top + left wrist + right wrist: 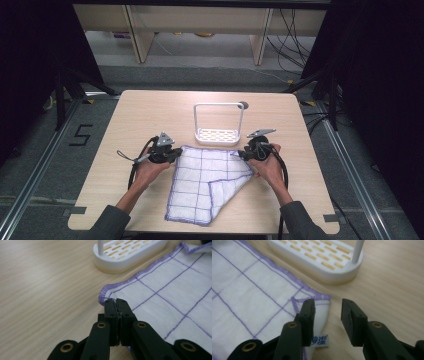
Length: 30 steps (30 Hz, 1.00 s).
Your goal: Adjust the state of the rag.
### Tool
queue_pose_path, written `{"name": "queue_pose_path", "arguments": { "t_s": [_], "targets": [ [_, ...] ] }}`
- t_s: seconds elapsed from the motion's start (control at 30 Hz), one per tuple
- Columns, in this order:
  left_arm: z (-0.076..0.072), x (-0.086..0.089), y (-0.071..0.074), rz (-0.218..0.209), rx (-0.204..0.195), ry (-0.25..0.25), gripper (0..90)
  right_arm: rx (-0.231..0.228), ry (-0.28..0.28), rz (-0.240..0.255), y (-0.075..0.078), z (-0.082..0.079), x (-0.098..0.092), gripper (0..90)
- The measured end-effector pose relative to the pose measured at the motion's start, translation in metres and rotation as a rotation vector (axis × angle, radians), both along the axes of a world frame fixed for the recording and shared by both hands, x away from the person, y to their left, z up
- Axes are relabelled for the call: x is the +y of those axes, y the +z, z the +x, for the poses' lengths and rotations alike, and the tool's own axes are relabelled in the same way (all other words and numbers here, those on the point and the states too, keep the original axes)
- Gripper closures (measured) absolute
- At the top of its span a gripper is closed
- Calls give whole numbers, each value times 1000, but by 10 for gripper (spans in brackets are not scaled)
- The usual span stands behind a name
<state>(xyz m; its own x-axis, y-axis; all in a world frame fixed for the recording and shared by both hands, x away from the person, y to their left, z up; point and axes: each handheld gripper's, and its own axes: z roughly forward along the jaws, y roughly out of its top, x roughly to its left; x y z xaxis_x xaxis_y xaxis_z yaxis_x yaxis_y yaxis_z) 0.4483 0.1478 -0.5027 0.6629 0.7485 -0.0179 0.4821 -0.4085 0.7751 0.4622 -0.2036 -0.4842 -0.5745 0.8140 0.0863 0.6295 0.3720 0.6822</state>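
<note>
Cloth (pixel 207 185) lies flat on the table (pixel 135 120), near corner folded over, just in front of the white rack (pixel 218 125). Left gripper (pixel 117 305) is clamped tight on the far-left corner. Right gripper (pixel 328 312) stands half open at the far-right corner, gripping nothing. Step: corner pickup. Next, I'd say: right closes on its corner, then both lift.

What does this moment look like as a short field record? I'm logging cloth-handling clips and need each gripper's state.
surface: wooden table
cloth: white dishcloth with purple grid lines, lying flat, near right corner folded over
rack: white slotted stand with a hoop handle, just beyond the cloth
left gripper: jaws shut on the cloth's far left corner
right gripper: jaws apart at the far right corner, nothing pinched
label: small tag with blue print at the right edge
</note>
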Motion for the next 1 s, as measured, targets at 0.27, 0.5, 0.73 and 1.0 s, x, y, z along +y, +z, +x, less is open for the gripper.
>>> {"name": "queue_pose_path", "arguments": {
  "t_s": [0.27,0.5,0.73,1.0],
  "targets": [
    [-2,1,1,-2,-5,-7,872,-35,61,-29,16,-19,6,584],
    [-2,4,2,-5,-1,-10,873,-40,80,-105,11,-16,10,892],
    [0,8,2,-31,-2,28,874,-59,16,-97,8,2,-19,889],
    [0,15,-3,-6,12,23,705,-76,3,-77,24,-14,-11,640]
  ]
}}
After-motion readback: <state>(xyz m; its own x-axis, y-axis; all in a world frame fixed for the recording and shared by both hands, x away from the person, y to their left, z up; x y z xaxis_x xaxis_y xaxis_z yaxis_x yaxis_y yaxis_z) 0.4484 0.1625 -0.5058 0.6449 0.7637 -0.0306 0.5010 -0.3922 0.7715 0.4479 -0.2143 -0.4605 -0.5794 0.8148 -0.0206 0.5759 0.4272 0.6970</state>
